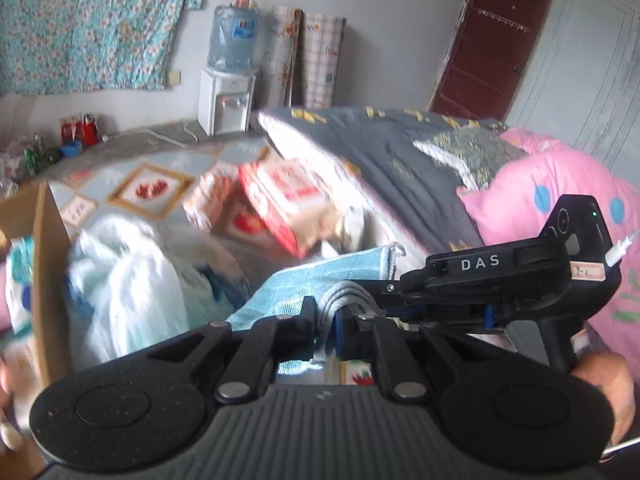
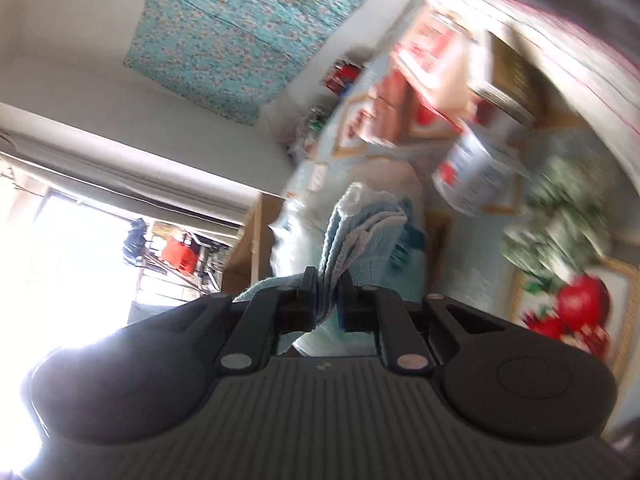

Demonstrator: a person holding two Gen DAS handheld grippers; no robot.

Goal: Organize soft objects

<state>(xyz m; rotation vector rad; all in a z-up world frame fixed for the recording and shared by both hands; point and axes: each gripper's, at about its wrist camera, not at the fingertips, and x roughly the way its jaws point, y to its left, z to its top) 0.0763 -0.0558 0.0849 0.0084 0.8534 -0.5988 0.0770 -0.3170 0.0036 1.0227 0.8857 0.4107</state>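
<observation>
A folded light blue towel (image 1: 320,276) hangs between both grippers above the bed. In the left wrist view my left gripper (image 1: 326,320) is shut on the towel's layered edge. My right gripper (image 1: 376,300), black and marked DAS, comes in from the right and pinches the same towel close beside it. A hand (image 1: 608,392) holds its grip. In the right wrist view my right gripper (image 2: 326,300) is shut on the towel (image 2: 360,232), whose folds fan out ahead of the fingers. Both views are blurred.
An open cardboard box (image 1: 48,280) stands at the left beside a white plastic bag (image 1: 128,280). Red and white packages (image 1: 280,200) lie on the patterned sheet. A grey quilt (image 1: 380,168) and a pink quilt (image 1: 560,200) are piled at the right. A tin can (image 2: 476,168) lies nearby.
</observation>
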